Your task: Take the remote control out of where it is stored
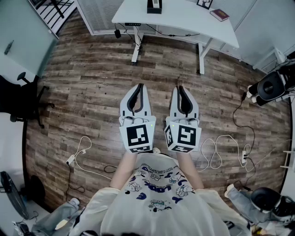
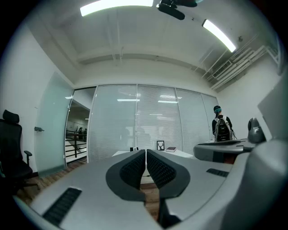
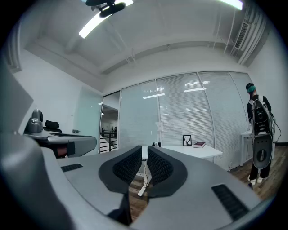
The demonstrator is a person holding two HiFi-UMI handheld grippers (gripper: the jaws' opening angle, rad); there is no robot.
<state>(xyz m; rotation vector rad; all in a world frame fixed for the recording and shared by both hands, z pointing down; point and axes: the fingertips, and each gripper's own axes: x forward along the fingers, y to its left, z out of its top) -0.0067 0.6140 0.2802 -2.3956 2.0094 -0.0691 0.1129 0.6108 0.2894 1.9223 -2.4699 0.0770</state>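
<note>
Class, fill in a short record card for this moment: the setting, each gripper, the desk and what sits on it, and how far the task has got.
Setting: room with a wood floor
Left gripper: jaws together, nothing between them
Right gripper: jaws together, nothing between them
Desk: white, across the floor ahead of both grippers
On desk: black holder, picture frame, dark red book
Remote control: too small to make out
Task progress: not begun, nothing held
</note>
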